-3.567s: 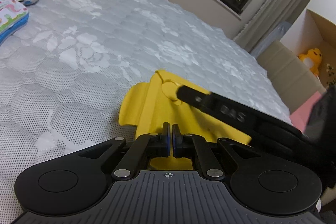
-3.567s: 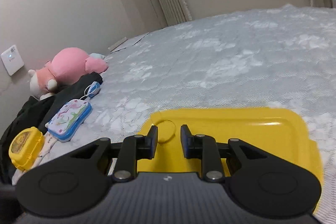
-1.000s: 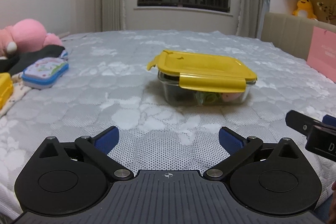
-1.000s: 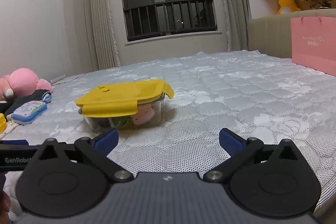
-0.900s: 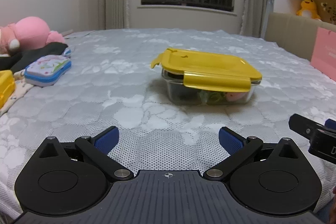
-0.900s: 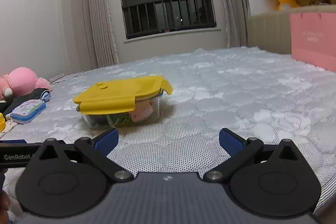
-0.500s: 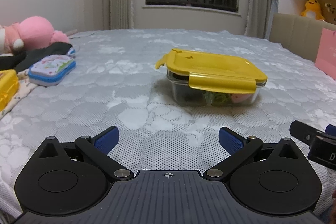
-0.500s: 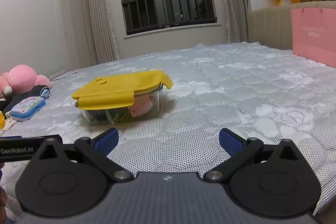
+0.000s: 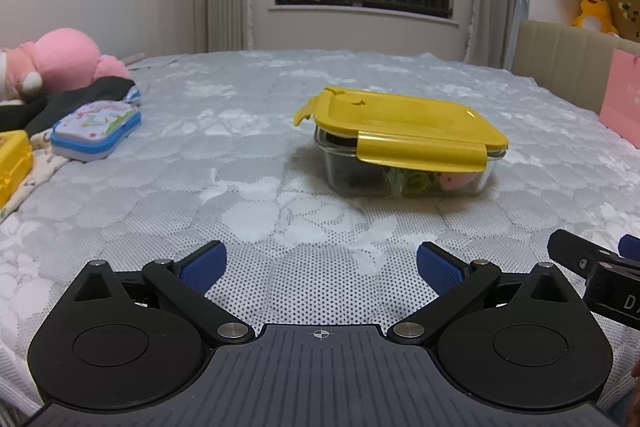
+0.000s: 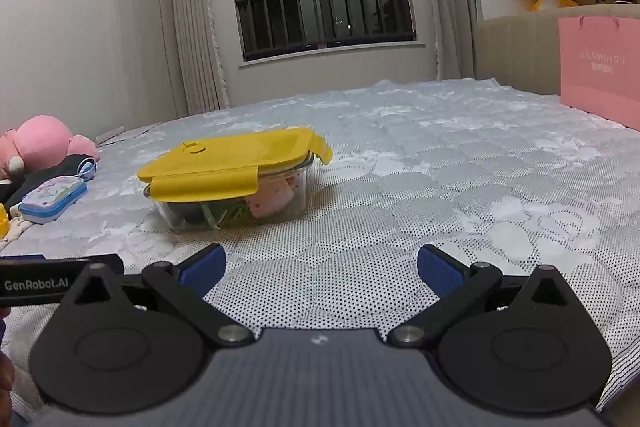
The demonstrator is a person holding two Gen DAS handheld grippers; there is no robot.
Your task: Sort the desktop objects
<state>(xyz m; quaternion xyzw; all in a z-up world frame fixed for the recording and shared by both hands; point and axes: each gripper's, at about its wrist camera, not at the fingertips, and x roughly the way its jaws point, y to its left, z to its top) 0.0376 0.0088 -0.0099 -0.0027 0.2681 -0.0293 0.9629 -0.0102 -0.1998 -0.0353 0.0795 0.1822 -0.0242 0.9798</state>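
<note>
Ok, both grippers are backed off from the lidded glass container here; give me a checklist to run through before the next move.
1. Left gripper open and holding nothing: ok.
2. Right gripper open and holding nothing: ok.
3. Yellow plastic lid sits on the clear glass container: ok.
4. Front lid flap folded down: ok; side flap sticks out: not ok.
5. Items visible inside the container: ok.
6. Blue-edged patterned tin on the grey quilted mattress, sorted or not: cannot tell.
</note>
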